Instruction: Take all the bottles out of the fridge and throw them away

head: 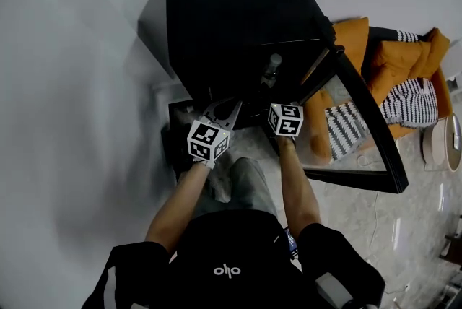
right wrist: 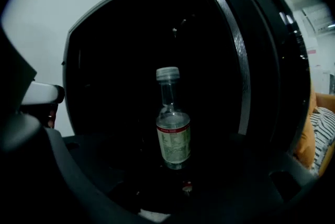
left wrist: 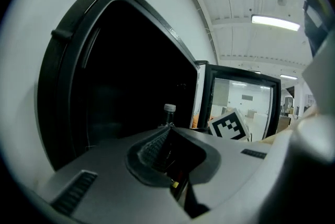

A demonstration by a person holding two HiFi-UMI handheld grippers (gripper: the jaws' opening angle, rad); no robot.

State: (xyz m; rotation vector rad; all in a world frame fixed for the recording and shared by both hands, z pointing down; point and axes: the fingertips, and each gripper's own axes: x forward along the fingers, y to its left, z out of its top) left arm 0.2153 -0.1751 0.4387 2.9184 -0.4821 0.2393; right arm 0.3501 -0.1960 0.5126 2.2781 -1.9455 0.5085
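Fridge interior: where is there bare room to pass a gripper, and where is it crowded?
Apparently free: dark space left of the bottle, up to the fridge wall, and right of it, up to the open door. Crowded: the front, where left gripper and right gripper sit close.

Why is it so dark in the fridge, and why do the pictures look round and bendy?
Right gripper view: the fridge interior is very dark, so only the bottle shows up, dimly. Left gripper view: the ceiling light glares bright, and the wide lens bends the fridge edges. Head view: evenly lit, slightly soft.
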